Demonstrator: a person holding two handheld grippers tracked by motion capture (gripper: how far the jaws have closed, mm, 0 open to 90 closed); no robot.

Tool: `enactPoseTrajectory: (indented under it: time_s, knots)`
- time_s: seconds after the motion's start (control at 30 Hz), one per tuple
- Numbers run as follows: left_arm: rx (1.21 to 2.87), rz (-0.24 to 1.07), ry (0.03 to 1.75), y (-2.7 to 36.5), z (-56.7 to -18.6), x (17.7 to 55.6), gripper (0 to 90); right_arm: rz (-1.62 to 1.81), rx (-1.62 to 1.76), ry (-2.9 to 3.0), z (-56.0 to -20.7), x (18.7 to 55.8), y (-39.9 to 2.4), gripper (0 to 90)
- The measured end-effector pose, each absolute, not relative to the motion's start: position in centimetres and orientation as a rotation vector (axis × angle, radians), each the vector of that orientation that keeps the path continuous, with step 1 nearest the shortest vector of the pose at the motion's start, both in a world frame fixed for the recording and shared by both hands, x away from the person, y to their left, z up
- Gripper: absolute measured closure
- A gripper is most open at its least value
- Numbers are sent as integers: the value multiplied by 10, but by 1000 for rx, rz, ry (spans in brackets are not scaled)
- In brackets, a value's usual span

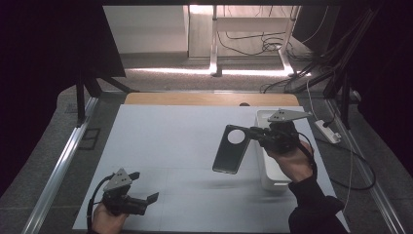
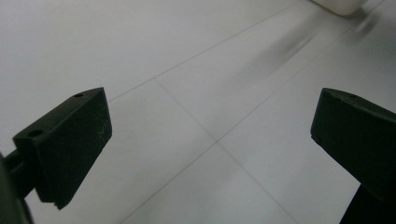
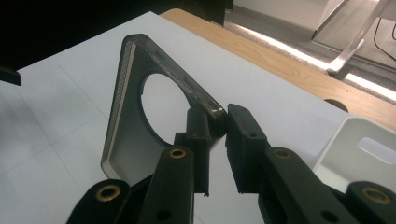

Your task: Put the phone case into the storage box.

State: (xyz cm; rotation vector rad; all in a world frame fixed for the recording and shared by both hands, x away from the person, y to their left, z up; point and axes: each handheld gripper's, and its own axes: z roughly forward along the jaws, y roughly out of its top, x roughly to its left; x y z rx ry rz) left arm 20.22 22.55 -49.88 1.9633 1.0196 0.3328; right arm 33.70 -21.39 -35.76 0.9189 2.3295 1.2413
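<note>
Nearest the camera, at the near left of the white table (image 1: 160, 146), we find the left gripper (image 1: 146, 200) (jaws spread wide, nothing between them), held low over the bare surface. At the far right, the right gripper (image 1: 254, 133) has its jaws closed on one corner of a dark phone case (image 1: 232, 149). We see the case held clear of the table, tilted, its round camera cutout toward the far end. Just right of it, a white bin (image 1: 272, 170) stands on the table beneath the right hand (image 1: 291, 163).
</note>
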Motion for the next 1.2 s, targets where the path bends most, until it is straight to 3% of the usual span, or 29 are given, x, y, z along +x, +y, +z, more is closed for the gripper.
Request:
enactPoseTrajectory:
  time_s: [0.47,1.2]
  knots:
    - [1950,388,1105,248,-505,182,0,1213,943,2281,-345,351,-226,784]
    - [1968,430,1125,249,-506,180,0,1178,981,2198,-325,368,-248,784]
